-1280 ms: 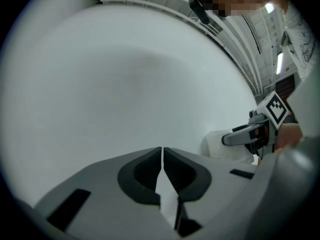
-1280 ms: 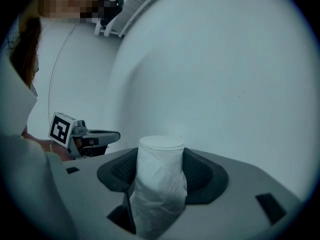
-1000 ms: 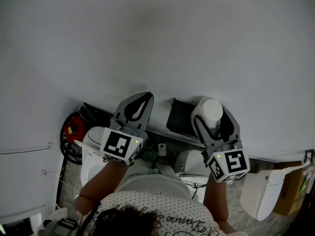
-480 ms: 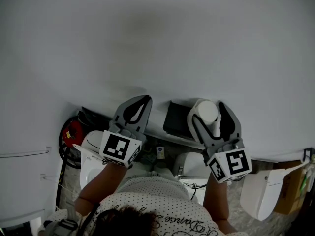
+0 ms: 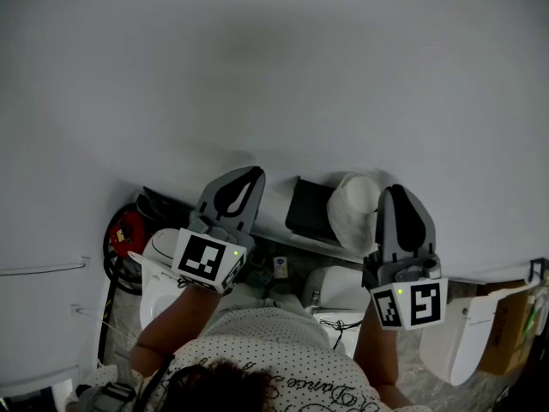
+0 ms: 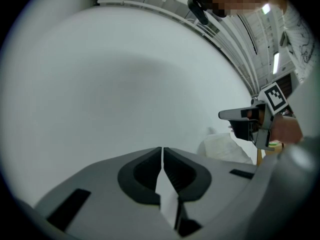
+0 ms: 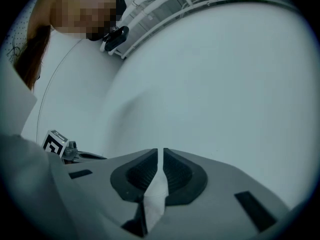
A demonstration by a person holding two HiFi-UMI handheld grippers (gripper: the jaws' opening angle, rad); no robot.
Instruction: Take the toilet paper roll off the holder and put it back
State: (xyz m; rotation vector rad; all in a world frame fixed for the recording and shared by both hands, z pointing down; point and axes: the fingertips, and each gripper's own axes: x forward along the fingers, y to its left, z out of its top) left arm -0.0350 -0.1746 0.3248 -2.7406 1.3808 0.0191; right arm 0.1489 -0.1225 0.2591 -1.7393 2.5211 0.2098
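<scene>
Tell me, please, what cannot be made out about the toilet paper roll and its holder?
- Head view: the toilet paper roll covers its joint with the black holder, so its seating is unclear.
- Left gripper view: the roll's lower part is hidden behind the body of the left hand-held gripper.
- Right gripper view: roll and holder are out of frame; the right hand-held gripper, jaws closing on nothing, faces bare wall.

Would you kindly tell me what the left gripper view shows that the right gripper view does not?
Only the left gripper view: the toilet paper roll with the right gripper beside it. Only the right gripper view: the left gripper and its marker cube. Both: the white wall and fingers nearly together with nothing between; the right gripper's are closing.
</scene>
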